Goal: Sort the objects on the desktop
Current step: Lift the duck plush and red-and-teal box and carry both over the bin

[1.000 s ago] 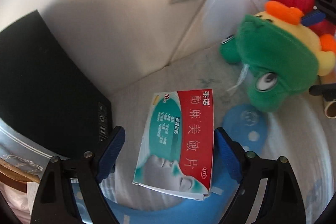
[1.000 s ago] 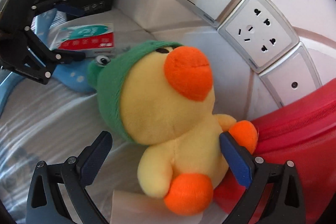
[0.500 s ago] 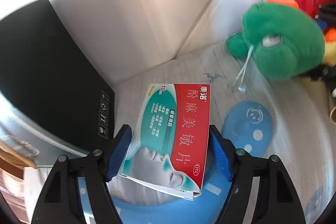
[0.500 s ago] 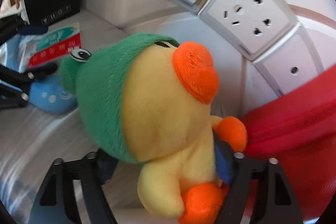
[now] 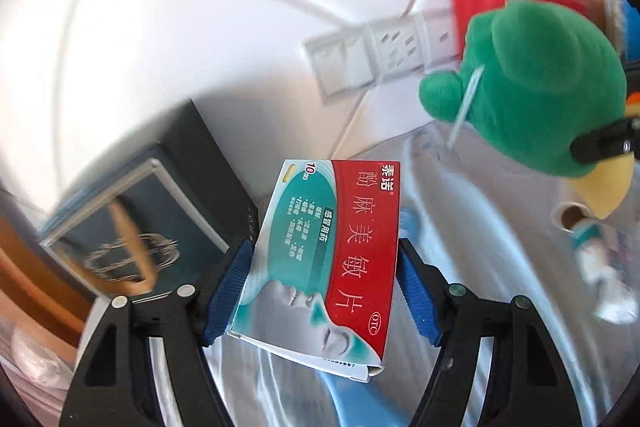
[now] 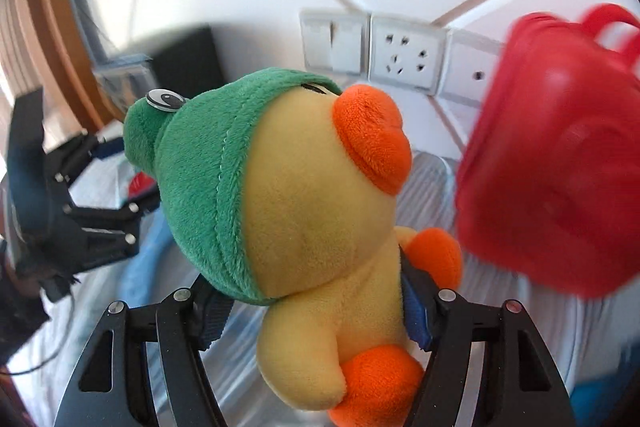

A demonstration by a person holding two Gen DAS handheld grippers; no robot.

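My left gripper (image 5: 322, 291) is shut on a red and teal medicine box (image 5: 328, 259) and holds it above the desk. My right gripper (image 6: 316, 307) is shut on a yellow plush duck with a green frog hood (image 6: 288, 203), gripping its body, lifted off the surface. The duck also shows in the left wrist view (image 5: 532, 95) at the upper right, its green hood toward me. The left gripper shows in the right wrist view (image 6: 96, 195) at the left, with a bit of the red box beside it.
A dark framed box (image 5: 132, 227) stands against the wall at the left. A red bag (image 6: 560, 155) sits at the right by the wall sockets (image 6: 404, 55). A blue mat (image 5: 352, 399) lies on the striped cloth below. A small tube (image 5: 572, 219) lies at the right.
Both grippers closed on their objects and lifted them. The medicine box rose off the blue mat, the duck rose off the cloth, and both views now look from higher up.
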